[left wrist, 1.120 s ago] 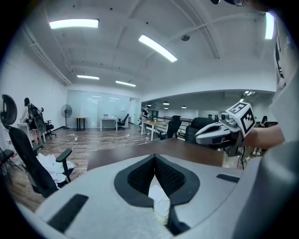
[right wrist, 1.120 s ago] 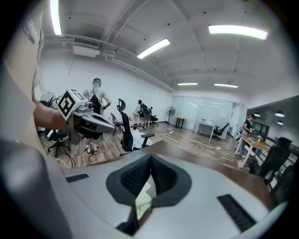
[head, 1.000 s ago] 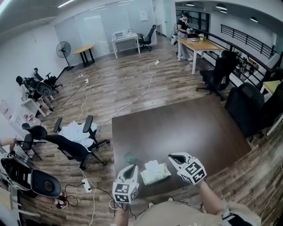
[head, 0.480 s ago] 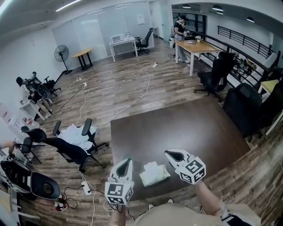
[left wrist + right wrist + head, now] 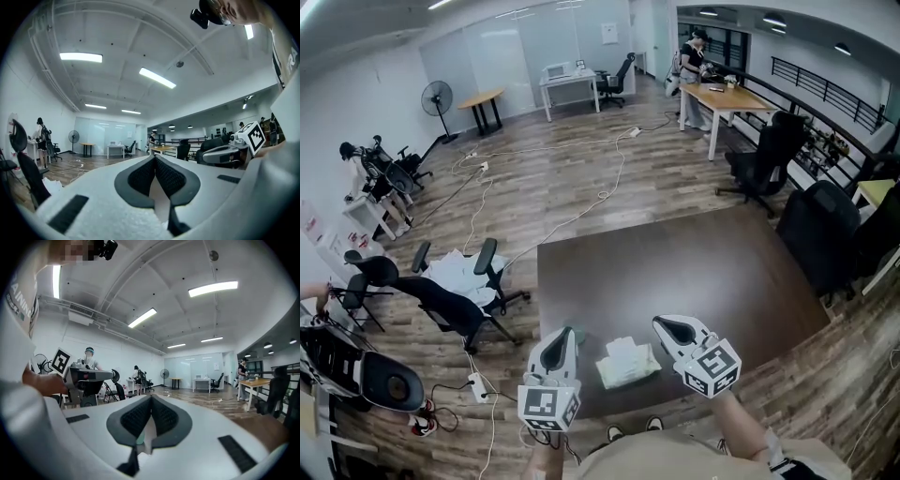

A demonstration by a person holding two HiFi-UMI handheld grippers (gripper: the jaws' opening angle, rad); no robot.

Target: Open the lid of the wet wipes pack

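The wet wipes pack [image 5: 628, 363], whitish and flat, lies near the front edge of the dark brown table [image 5: 703, 262], its lid down. My left gripper [image 5: 562, 332] hovers just left of the pack, jaws shut and empty. Just right of the pack my right gripper [image 5: 664, 323] is also shut on nothing. Neither touches the pack. Both gripper views look out level across the room. The left gripper view shows its own closed tips [image 5: 154, 157] and the right gripper [image 5: 225, 152]; the right gripper view shows its closed tips [image 5: 151, 397]. The pack is hidden in both.
A small greenish round thing [image 5: 576, 332] sits on the table by the left gripper's tip. Office chairs [image 5: 441, 305] stand left of the table and black chairs [image 5: 825, 225] to its right. Cables and a power strip [image 5: 474, 384] lie on the wood floor.
The left gripper has drifted slightly left and toward me. The right gripper has stayed about where it was. The pack has not moved.
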